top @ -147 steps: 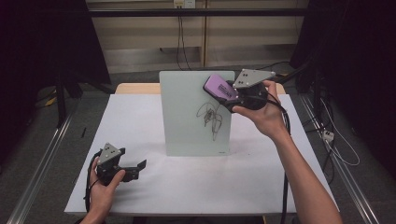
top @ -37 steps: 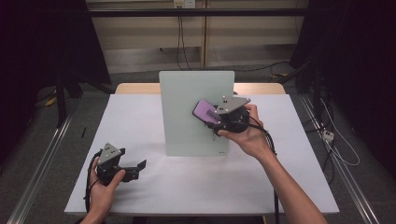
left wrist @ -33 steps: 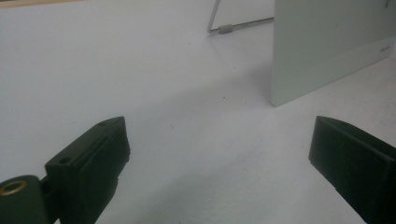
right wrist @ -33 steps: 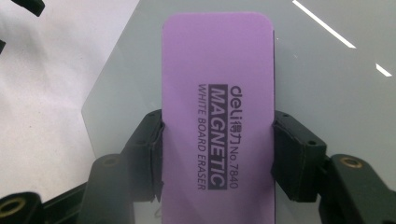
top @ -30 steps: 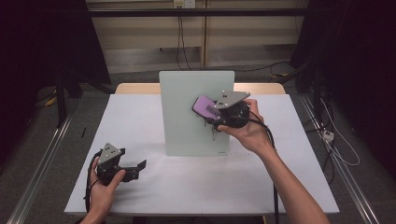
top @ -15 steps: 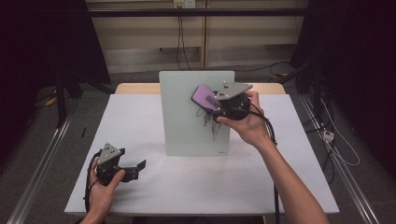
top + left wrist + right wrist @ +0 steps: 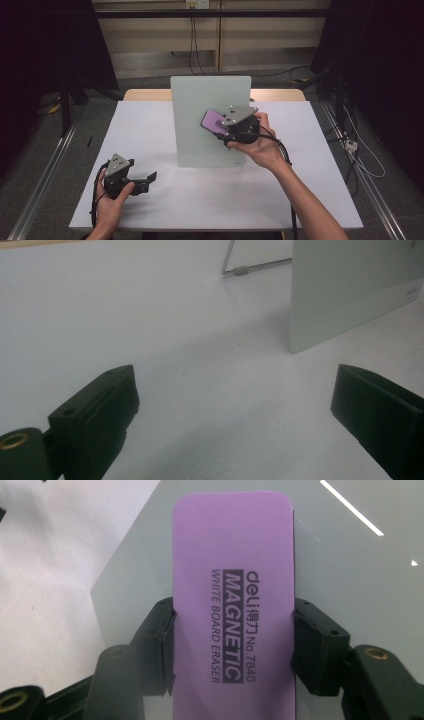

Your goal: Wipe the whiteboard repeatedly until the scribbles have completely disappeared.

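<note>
High view: a pale glass board [image 7: 210,120] stands upright, leaning slightly back, on a white table [image 7: 150,125]; the right gripper [image 7: 220,129] holds a purple eraser [image 7: 214,121] flat against the board's right half. Compared with the frame nearly five seconds earlier, the black scribble that marked this area is no longer visible around the eraser, and the eraser has worked from the board's upper right edge down and across the drawing, lifting a little half a second ago and now lower again. This suggests that the wiping is far along, with only what lies hidden beneath the eraser and hand left to check. The left gripper [image 7: 150,177] rests near the front left of the table, well apart from the board, where it has stayed throughout. Left gripper view: the two black jaws stand wide apart with nothing between them; ahead lie bare tabletop, the board's lower corner [image 7: 320,335] and part of its wire stand [image 7: 240,270]. Right gripper view: the jaws are clamped on the long sides of the eraser [image 7: 232,595], whose printed label reads "magnetic white board eraser"; the board's glossy surface [image 7: 360,580] lies behind it, showing reflected ceiling lights. Surroundings: cables trail over the floor on the right, and a metal rail runs along each side. Nothing on the table obstructs the wiping path; the board, propped on its stand, could shift under firm pressure.
</note>
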The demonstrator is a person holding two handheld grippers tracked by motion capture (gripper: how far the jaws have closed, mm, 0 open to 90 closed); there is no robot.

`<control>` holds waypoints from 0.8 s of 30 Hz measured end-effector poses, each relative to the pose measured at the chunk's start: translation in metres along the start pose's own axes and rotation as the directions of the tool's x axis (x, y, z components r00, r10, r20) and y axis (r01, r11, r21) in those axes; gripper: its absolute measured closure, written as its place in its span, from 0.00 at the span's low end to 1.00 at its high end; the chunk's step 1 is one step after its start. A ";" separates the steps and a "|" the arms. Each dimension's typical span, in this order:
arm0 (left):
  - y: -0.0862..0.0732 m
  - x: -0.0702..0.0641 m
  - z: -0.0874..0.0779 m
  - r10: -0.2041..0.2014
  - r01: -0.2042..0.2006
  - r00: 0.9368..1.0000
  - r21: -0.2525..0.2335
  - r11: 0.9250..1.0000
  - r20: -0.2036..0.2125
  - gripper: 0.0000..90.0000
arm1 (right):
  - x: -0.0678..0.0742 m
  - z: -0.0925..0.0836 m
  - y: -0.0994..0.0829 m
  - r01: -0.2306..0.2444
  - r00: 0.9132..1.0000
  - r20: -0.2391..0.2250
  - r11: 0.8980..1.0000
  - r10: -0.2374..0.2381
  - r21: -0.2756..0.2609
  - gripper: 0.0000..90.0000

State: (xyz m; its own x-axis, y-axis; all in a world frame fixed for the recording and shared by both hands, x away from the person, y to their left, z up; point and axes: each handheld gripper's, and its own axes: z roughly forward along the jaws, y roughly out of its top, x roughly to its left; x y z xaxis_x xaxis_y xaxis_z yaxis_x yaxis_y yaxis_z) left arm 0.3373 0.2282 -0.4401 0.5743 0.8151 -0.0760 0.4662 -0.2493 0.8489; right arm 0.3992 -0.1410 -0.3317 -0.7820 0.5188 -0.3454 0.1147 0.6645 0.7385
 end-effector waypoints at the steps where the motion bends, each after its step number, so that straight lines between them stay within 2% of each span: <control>1: 0.000 0.000 0.000 0.000 0.000 1.000 0.000 1.000 0.000 0.06 | 0.002 0.001 -0.001 0.003 1.000 -0.004 1.000 -0.003 0.007 0.46; 7: 0.000 0.001 0.000 -0.002 0.002 1.000 -0.001 1.000 0.001 0.06 | 0.011 0.008 -0.009 0.014 0.999 -0.043 0.999 -0.012 0.051 0.46; 11: 0.000 0.001 0.000 -0.001 0.001 1.000 0.000 1.000 0.003 0.06 | 0.010 0.007 -0.008 0.016 0.998 -0.053 0.998 -0.013 0.058 0.46; 18: 0.000 0.001 0.000 -0.002 0.002 1.000 0.002 1.000 -0.001 0.06 | -0.008 -0.009 -0.006 -0.018 1.000 0.000 1.000 0.018 0.011 0.46; 24: 0.000 0.000 0.001 -0.001 0.001 1.000 0.004 1.000 0.002 0.06 | -0.024 -0.024 0.000 -0.041 0.998 0.054 0.999 0.042 -0.023 0.46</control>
State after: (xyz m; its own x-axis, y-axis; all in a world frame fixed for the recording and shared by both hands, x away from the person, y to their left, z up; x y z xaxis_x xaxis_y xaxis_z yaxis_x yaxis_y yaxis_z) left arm 0.3382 0.2280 -0.4408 0.5750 0.8144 -0.0783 0.4696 -0.2502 0.8467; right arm 0.4030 -0.1664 -0.3089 -0.7423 0.5746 -0.3446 0.1325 0.6300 0.7652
